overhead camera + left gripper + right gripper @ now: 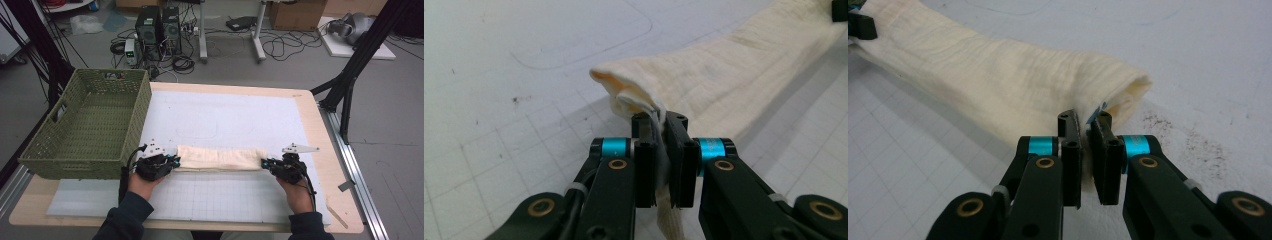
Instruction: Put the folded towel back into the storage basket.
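A cream cloth [220, 158], folded into a long strip, lies across the white grid mat [225, 197] near the table's front. My left gripper [173, 161] is shut on the strip's left end; in the left gripper view the cloth [724, 75] is pinched between the pads and its corner bulges above the left gripper [660, 120]. My right gripper [265, 163] is shut on the right end. In the right gripper view the cloth [998, 80] runs away to the upper left from the right gripper [1084, 120], with fabric pressed between the pads.
A green woven basket [55, 155] stands at the table's left, close to my left hand. The wooden table edge [325, 150] runs along the right. Computer towers, cables and black stand legs are on the floor beyond the table.
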Motion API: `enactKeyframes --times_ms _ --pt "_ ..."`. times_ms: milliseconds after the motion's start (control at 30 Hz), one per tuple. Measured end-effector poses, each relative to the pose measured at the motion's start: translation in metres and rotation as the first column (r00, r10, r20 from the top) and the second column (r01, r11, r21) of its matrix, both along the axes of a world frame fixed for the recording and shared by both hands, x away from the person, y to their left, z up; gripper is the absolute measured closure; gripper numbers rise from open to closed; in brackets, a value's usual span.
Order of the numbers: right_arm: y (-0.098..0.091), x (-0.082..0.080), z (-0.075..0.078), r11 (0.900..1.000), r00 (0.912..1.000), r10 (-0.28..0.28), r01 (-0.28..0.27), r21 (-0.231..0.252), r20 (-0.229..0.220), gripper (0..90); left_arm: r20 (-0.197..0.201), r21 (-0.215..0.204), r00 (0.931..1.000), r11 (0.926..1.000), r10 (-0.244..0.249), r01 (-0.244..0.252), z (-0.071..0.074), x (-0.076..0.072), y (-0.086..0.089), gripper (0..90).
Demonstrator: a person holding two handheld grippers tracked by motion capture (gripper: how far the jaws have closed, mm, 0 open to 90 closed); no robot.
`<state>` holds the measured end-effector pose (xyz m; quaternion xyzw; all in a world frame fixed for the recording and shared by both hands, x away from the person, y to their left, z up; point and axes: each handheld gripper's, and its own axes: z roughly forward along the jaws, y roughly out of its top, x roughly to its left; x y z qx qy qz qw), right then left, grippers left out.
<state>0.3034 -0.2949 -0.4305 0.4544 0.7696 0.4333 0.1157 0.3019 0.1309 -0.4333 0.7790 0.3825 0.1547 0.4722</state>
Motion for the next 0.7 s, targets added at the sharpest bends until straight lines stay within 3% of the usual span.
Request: enactKeyframes --times_ms 400,567,700 --pt "-0.002 -0.006 0.018 0.9999 0.9945 0.002 0.0 -0.013 0.104 84.3 0.099 -0.053 0.995 0.9985 -0.004 0.01 0.021 -0.005 0.004 83.5" --pt "0.003 -0.009 0.031 0.9994 0.984 0.023 -0.018 -0.028 0.176 84.3 0.131 -0.078 0.9914 0.9969 0.004 0.006 0.032 -0.005 0.011 83.4" --pt "0.006 -0.007 0.041 0.9995 0.9742 0.032 -0.031 -0.011 0.223 84.3 0.15 -0.091 0.9886 0.9958 0.008 0.006 0.042 -0.007 0.018 83.4"
